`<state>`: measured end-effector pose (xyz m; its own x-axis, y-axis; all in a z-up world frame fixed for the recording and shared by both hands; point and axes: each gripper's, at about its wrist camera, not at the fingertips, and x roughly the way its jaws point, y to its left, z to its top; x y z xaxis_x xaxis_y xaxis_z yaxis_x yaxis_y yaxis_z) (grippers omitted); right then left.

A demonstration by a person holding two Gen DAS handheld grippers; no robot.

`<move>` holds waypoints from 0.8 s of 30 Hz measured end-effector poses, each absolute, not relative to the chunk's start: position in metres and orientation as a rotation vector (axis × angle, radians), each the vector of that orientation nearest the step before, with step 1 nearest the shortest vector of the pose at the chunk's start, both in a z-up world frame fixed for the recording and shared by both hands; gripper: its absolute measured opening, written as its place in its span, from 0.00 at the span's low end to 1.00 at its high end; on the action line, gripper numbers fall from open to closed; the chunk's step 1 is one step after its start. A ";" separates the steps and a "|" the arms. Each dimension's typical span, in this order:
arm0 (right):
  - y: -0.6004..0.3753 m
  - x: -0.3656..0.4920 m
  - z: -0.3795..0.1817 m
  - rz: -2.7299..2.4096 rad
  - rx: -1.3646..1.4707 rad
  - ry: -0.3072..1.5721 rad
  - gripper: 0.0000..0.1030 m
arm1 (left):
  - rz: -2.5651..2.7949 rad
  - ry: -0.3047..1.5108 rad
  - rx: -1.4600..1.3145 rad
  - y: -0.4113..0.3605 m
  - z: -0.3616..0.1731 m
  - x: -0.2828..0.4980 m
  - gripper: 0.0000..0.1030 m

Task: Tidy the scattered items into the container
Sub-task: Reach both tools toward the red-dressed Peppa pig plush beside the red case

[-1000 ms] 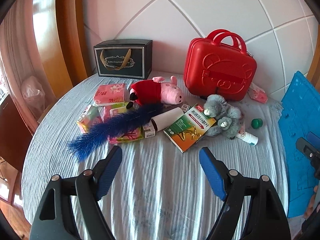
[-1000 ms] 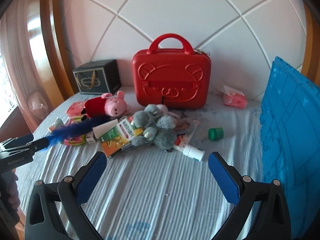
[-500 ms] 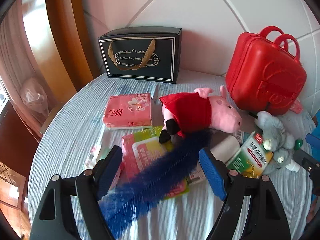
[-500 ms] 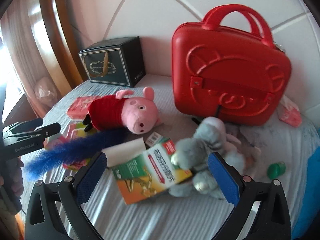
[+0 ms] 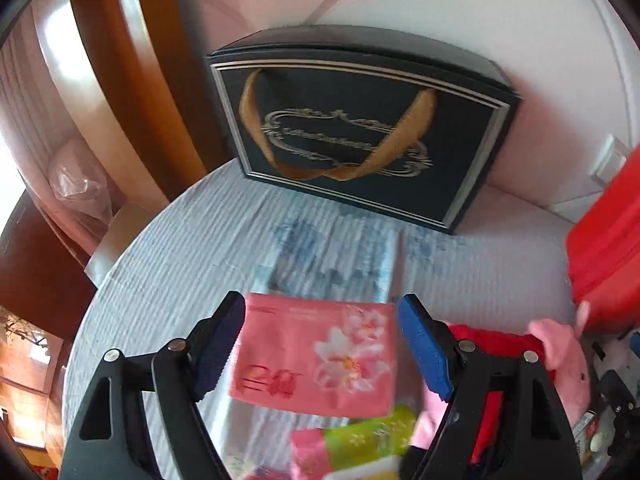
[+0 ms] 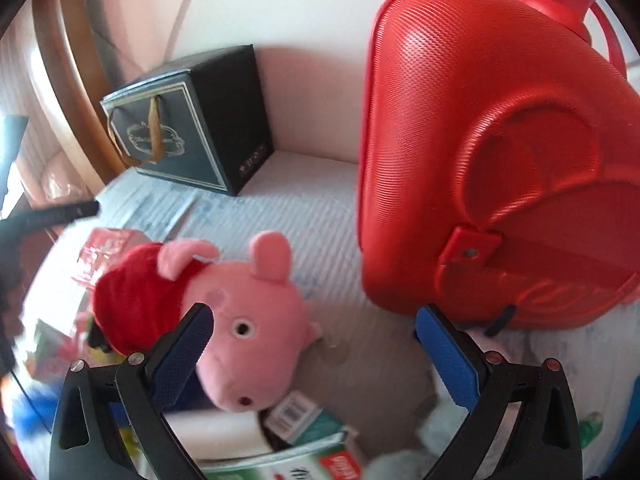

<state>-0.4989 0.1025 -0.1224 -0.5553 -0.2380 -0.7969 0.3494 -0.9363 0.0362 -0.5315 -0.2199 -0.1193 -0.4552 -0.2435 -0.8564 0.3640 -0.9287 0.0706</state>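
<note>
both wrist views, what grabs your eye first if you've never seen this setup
The big red case fills the right of the right wrist view, with the pink pig plush lying left of it, before the open right gripper. In the left view, the open left gripper straddles a pink tissue pack.

Red case (image 6: 500, 152): hard plastic, fine-ribbed, semi-gloss. Pig toy (image 6: 248, 320): plush cloth. Tissue pack (image 5: 316, 356): glossy film. Tablecloth (image 5: 192, 256): ribbed fabric.

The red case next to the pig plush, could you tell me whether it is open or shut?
Shut. The red case stands upright on the table, its two shells meeting with no gap, and the small red latch lies flat across its front.
</note>
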 end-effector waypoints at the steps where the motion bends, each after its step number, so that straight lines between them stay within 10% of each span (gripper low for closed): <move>1: 0.107 -0.497 -0.122 -2.539 1.248 0.218 1.00 | -2.357 0.206 1.426 -0.236 -0.127 -0.536 0.77; 7: 0.187 -0.497 -0.126 -2.856 1.287 0.263 1.00 | -2.277 0.525 1.503 -0.282 -0.178 -0.539 0.78; 15: 0.246 -0.530 -0.193 -2.567 1.596 -0.239 1.00 | -2.307 0.637 1.656 -0.251 -0.191 -0.534 0.81; 24: 0.180 -0.425 -0.205 -2.341 1.587 -0.044 0.99 | -2.431 0.581 1.762 -0.154 -0.189 -0.440 0.81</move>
<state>-0.4254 0.1797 -0.2051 -0.3373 -0.2721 -0.9012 0.2378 -0.9509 0.1980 -0.4400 -0.1539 -0.1889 -0.3339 0.1521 -0.9303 0.2846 -0.9246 -0.2533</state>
